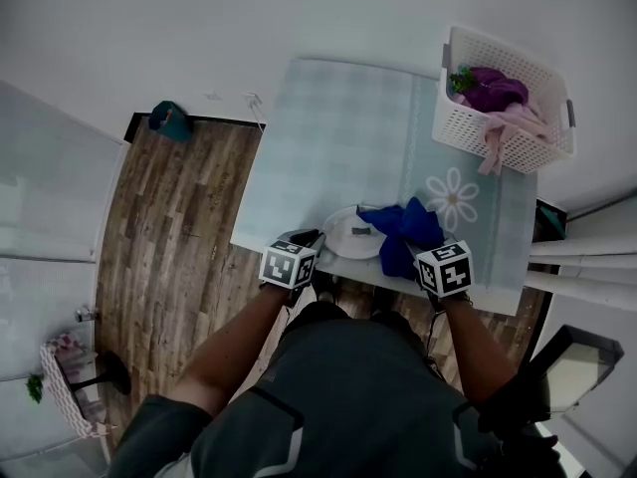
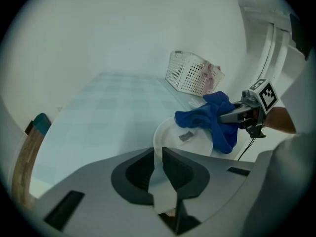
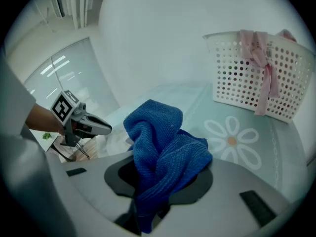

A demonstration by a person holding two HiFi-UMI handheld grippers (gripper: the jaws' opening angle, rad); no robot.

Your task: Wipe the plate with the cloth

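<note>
A bare table (image 1: 338,137) under a pale checked cover, seen from above; strip-wood floor (image 1: 179,207) lies to its left.

At the table's near edge, my left gripper (image 2: 157,152) has its jaws drawn narrow on the near rim of the plate (image 1: 343,245) – a thin white sliver of rim runs down between the two dark pads. The plate is white, round and shallow, and sits flat near that edge. Inside it lies one small grey scrap (image 2: 186,136); I cannot tell what it is.

Just right of the scrap, the cloth (image 1: 403,225) covers the plate's right side and spills over its rim onto the table. It is deep blue, with a knitted, ribbed weave, bunched into thick folds.

My right gripper (image 3: 153,177) is clamped on this cloth – the fabric is pinched between the pads, mounds up above them, and a tail hangs below.

Beyond the cloth, a white daisy (image 1: 453,197) is printed on the cover.

At the far right corner stands a white perforated basket (image 1: 498,137). It holds a purple garment (image 1: 493,90), something green (image 1: 460,78) at its left end, and a pink garment (image 1: 513,119) that drapes over its near wall.
</note>
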